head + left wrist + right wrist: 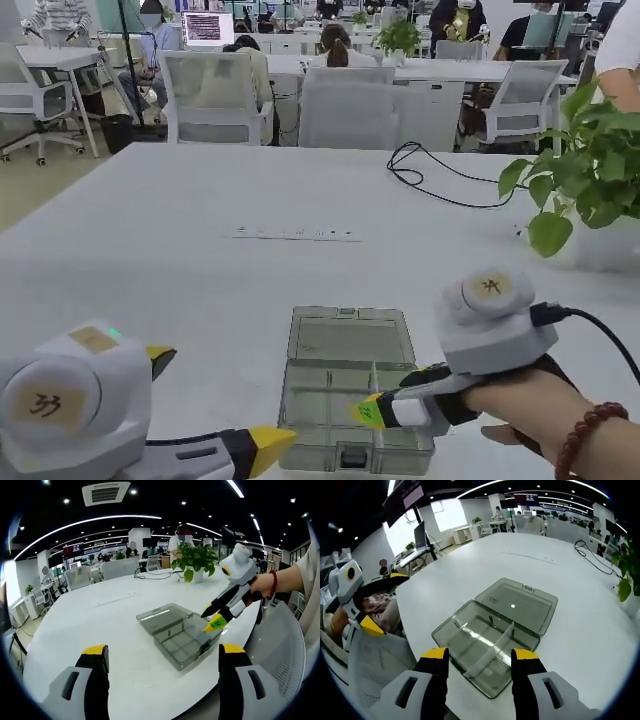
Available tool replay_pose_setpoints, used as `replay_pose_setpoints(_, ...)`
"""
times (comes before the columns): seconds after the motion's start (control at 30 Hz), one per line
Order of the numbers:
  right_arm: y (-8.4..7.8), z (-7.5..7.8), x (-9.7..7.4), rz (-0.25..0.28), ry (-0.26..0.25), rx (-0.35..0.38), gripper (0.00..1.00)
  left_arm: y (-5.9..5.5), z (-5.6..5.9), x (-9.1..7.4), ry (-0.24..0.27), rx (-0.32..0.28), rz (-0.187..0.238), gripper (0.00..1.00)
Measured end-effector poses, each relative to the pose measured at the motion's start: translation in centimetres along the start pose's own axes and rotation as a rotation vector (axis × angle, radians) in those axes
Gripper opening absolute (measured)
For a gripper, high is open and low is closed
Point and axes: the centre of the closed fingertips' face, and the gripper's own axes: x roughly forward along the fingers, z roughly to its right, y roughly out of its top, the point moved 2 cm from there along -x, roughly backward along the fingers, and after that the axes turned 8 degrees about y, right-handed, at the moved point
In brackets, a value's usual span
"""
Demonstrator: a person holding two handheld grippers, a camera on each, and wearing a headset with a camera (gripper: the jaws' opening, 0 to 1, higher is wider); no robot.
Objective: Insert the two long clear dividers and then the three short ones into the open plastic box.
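At the left of the head view, the left gripper (215,396) hangs low over the near edge of the white table (150,260). In its own view its yellow-tipped fingers (95,651) are spread wide with nothing between them, pointing across the table toward the box.

The open plastic box (320,400) sits in the middle near the front edge, its lid (350,338) laid flat on the table on the far side. One clear divider (492,642) stands upright in the tray, running along its length. The other compartments look bare, though the clear plastic makes that hard to tell.

Right of the box, a hand (510,405) wearing a bead bracelet (585,432) holds the right gripper (384,396) over the tray's near right corner. In the right gripper view its fingers (436,656) are apart, on either side of the divider's near end, gripping nothing.

Farther back lie a white power strip (295,234) and a looped black cable (440,172), and a leafy plant (590,170) stands at the right edge.
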Motion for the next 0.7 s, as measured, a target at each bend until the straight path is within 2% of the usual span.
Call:
replay_pose_setpoints(0.3, -0.2, -0.4, -2.3, 0.073, 0.004, -0.101, 0.60, -0.5, 0.4, -0.2, -0.005, -0.006, -0.014, 0.93)
replay_pose_setpoints(0.53, -0.7, -0.3, -3.4, 0.106, 0.004, -0.112, 0.65, -0.8, 0.4, -0.5, 0.011, -0.004, -0.041, 0.90)
replay_pose_setpoints(0.7, -1.4, -0.2, -4.0, 0.107, -0.005, -0.128, 0.67, -1.1, 0.4, -0.6, 0.018, -0.009, -0.056, 0.89)
